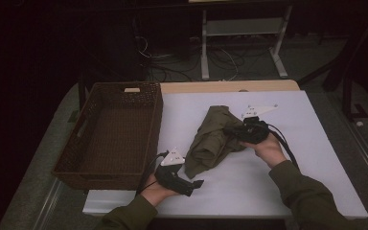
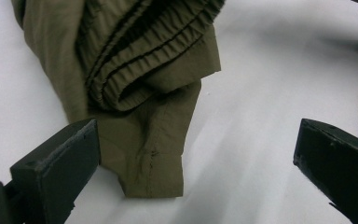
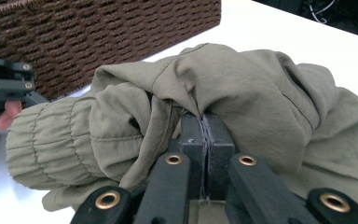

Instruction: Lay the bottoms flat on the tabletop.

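Olive-green shorts are lying bunched near the middle of the white table, their long axis running from the far centre down toward the near left edge. From the high view, the right gripper is biting into the garment's right flank, while the left gripper is waiting near the front edge, just short of the fabric's lowest corner. A brown wicker basket is sitting along the table's left edge, beside the cloth.

Left gripper view: the jaws are standing wide apart with nothing pinched, and a hemmed corner of the shorts is hanging between them, the gathered elastic waistband folded above it (so this gripper is the nearer one to that loose corner, which lies straight ahead of it).

Right gripper view: the jaws are pressing together on a fold of the shorts, fabric draping over both pads. The basket wall is rising behind, and the left gripper is showing at the left.

No brand, label or legible writing is showing anywhere.
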`<state>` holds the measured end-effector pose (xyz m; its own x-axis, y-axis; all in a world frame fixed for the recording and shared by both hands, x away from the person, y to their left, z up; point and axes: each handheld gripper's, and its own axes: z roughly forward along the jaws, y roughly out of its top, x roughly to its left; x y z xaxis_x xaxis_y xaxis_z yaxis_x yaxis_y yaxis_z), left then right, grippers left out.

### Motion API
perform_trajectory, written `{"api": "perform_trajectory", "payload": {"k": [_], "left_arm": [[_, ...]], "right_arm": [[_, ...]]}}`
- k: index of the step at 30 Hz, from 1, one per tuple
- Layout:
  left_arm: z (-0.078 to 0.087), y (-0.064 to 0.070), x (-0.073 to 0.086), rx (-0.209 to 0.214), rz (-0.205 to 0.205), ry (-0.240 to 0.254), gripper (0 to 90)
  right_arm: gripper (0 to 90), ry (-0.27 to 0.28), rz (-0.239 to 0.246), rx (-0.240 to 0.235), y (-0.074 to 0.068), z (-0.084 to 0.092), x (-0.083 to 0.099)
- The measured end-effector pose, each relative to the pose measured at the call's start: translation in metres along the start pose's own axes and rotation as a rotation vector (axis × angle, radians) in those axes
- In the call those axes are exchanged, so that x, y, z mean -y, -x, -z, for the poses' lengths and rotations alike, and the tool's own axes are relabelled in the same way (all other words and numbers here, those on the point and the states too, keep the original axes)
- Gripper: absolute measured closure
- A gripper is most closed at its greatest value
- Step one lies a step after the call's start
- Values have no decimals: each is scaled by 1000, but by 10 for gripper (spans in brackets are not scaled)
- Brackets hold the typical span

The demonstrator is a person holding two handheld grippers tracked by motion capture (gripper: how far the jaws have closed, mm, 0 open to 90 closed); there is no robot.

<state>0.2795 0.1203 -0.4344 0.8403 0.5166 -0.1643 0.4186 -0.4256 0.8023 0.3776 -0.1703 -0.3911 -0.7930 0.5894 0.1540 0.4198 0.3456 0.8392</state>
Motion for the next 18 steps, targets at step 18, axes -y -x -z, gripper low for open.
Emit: {"api": "perform_trajectory", "payload": {"k": [18], "left_arm": [[1,0,1,1,-3,-1,0]], "right_arm": [[650,7,-7,1,-3,-11,-14]]}}
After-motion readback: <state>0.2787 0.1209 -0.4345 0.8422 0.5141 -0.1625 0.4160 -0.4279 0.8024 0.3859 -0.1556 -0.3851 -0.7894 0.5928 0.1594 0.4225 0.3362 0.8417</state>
